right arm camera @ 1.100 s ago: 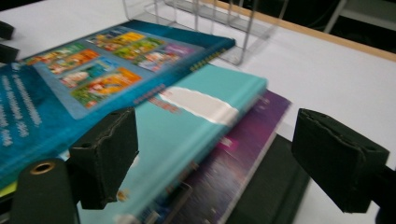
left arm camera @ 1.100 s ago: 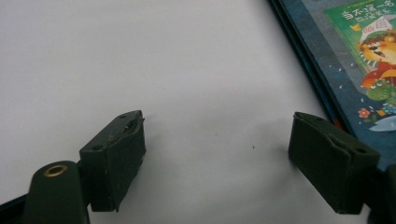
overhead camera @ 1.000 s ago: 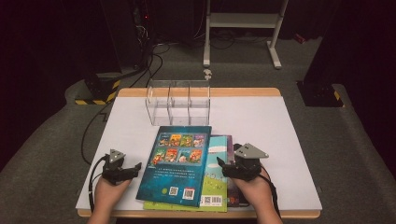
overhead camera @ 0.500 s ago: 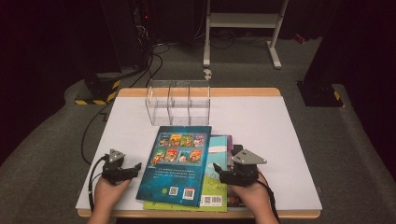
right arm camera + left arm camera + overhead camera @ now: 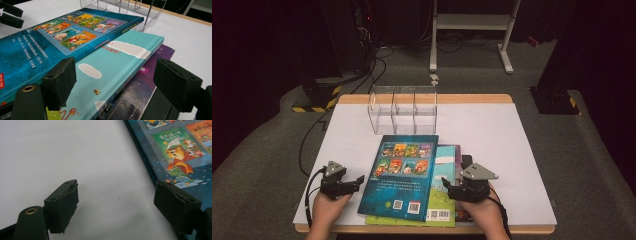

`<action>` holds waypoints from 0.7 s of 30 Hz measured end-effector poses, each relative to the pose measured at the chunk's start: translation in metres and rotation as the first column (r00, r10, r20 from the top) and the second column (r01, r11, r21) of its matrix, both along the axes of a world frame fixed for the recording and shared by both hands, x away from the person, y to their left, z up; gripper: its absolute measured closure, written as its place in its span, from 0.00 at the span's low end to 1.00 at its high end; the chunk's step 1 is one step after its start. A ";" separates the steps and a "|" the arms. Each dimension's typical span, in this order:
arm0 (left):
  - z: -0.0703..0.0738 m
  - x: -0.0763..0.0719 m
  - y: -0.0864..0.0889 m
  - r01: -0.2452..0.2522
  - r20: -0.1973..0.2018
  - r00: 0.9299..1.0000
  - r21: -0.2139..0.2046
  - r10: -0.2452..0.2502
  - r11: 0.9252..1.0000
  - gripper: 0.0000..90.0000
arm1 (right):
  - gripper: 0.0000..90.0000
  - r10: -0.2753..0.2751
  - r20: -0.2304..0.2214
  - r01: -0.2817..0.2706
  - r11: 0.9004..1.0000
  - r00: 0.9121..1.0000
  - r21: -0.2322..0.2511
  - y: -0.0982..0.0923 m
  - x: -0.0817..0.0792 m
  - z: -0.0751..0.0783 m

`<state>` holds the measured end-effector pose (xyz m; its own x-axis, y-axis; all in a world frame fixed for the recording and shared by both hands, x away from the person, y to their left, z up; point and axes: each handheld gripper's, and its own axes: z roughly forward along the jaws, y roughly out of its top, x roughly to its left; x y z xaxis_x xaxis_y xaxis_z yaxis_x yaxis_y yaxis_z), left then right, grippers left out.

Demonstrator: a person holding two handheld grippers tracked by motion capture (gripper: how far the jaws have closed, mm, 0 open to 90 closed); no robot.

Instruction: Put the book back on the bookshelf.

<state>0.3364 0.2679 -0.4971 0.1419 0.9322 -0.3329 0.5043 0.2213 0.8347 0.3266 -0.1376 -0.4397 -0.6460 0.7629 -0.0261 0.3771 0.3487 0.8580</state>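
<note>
We see three closed books stacked flat between the left gripper [image 5: 358, 180] and the right gripper [image 5: 446, 184]: a dark blue book [image 5: 402, 172] on top, back cover up, a turquoise book [image 5: 120, 65] beneath it, and a purple book [image 5: 152, 67] at the bottom, under the right gripper's jaws.

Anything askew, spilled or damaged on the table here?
Only the book stack: the blue book lies skewed to the left, off the teal book and purple book under it. Nothing spilled or damaged.

Clear three-bay acrylic rack [image 5: 403, 111] standing empty at the far side of the white surface [image 5: 492, 135], white metal stand [image 5: 472, 30] on grey carpet behind, yellow-black striped block [image 5: 314, 100] beside trailing cables
</note>
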 end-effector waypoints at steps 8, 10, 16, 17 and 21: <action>0.007 -0.007 -0.008 0.044 -0.006 0.999 -0.097 -0.044 0.994 0.22 | 0.22 -0.003 -0.011 0.003 1.000 1.000 0.005 -0.004 0.002 0.000; 0.009 -0.009 -0.010 0.053 -0.004 0.999 -0.105 -0.054 0.993 0.22 | 0.23 0.002 -0.015 -0.002 1.000 1.000 0.009 -0.005 0.002 0.000; 0.008 -0.009 -0.025 0.083 -0.001 0.996 -0.108 -0.084 0.991 0.22 | 0.23 0.014 -0.023 -0.014 1.000 1.000 0.007 -0.002 0.002 -0.002; 0.007 -0.009 -0.028 0.093 -0.003 0.996 -0.109 -0.094 0.990 0.22 | 0.23 0.017 -0.021 -0.017 1.000 1.000 0.005 -0.001 0.002 -0.003; 0.006 -0.005 -0.038 0.127 -0.005 0.992 -0.120 -0.129 0.985 0.22 | 0.23 0.025 -0.017 -0.025 1.000 1.000 -0.003 0.000 0.002 -0.004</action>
